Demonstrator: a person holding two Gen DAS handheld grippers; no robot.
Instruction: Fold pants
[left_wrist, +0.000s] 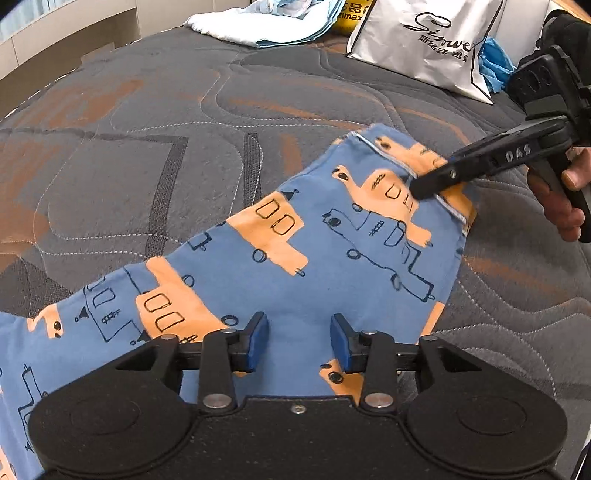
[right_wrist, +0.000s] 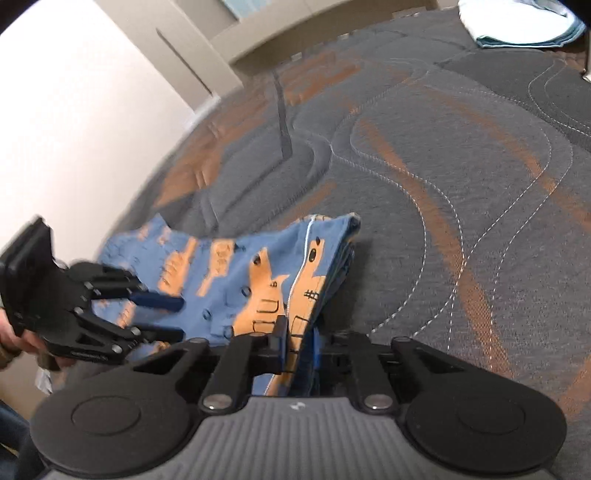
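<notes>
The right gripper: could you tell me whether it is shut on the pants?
Shut: the right gripper pinches the waistband edge of the pants between its fingers.

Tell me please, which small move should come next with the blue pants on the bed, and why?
Probably close the left claw on the cloth: it is open over the pants, holding nothing. The right claw is already shut on the waistband edge, so a second hold would let both claws fold the pants over on the mattress.
</notes>
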